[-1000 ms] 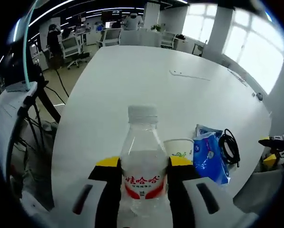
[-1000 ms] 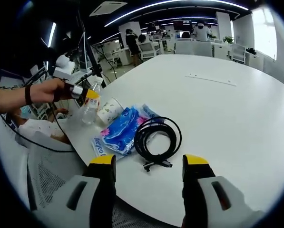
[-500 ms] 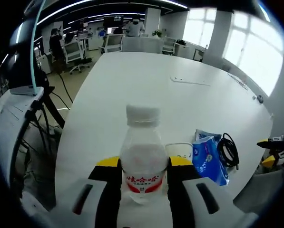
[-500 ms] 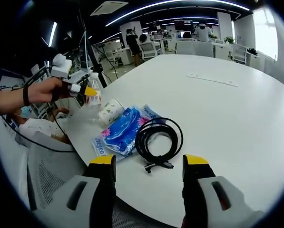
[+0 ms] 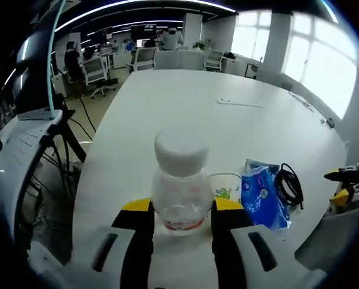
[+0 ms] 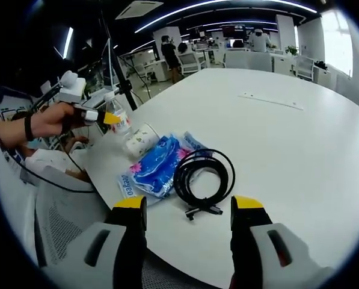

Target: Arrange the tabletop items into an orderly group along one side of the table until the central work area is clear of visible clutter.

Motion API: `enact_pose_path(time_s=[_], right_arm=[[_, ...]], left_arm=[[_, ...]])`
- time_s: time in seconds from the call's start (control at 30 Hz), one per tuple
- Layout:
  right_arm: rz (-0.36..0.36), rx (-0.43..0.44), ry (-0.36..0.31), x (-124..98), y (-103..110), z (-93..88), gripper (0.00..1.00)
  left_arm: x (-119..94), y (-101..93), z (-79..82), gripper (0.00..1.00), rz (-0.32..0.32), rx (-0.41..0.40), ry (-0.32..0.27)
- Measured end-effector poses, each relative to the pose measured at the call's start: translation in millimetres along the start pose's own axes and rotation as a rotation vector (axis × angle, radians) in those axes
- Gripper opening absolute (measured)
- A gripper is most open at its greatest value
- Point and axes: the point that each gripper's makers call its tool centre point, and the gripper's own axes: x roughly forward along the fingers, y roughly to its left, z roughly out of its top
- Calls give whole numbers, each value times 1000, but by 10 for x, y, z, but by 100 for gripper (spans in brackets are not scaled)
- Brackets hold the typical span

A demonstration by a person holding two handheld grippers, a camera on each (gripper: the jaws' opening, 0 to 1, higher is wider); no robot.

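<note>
A clear water bottle (image 5: pixel 180 195) with a white cap and a red label leans toward the camera, and my left gripper (image 5: pixel 182 206) is shut on its lower body. Just right of it a white paper cup (image 5: pixel 226 185) lies on its side, followed by a blue tissue pack (image 5: pixel 260 195) and a coiled black cable (image 5: pixel 289 185). In the right gripper view, the left gripper (image 6: pixel 107 118) holds the bottle (image 6: pixel 120 119) above the table edge beside the cup (image 6: pixel 138 139). The tissue pack (image 6: pixel 152 168) and cable (image 6: pixel 203 174) lie ahead of my right gripper (image 6: pixel 189 206), which is open and holds nothing.
The big white table (image 5: pixel 167 102) stretches far ahead with a thin white strip (image 5: pixel 239 102) on it. A mesh chair (image 6: pixel 65 223) sits at the near edge. A tripod (image 5: pixel 53 138) stands left of the table, and office chairs and people fill the background.
The bottle in my left gripper has tipped so its cap leans toward the left camera. The hand holding it has shifted slightly away from the cup. My right gripper stays open and still.
</note>
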Motion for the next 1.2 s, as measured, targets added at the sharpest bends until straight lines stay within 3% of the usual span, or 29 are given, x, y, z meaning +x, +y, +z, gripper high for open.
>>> enact_pose_path(time_s=[1.2], right_arm=[[-6,4,11,-6,-32,-32,55]], left_arm=[[116,63,8,36,29,24,-11]])
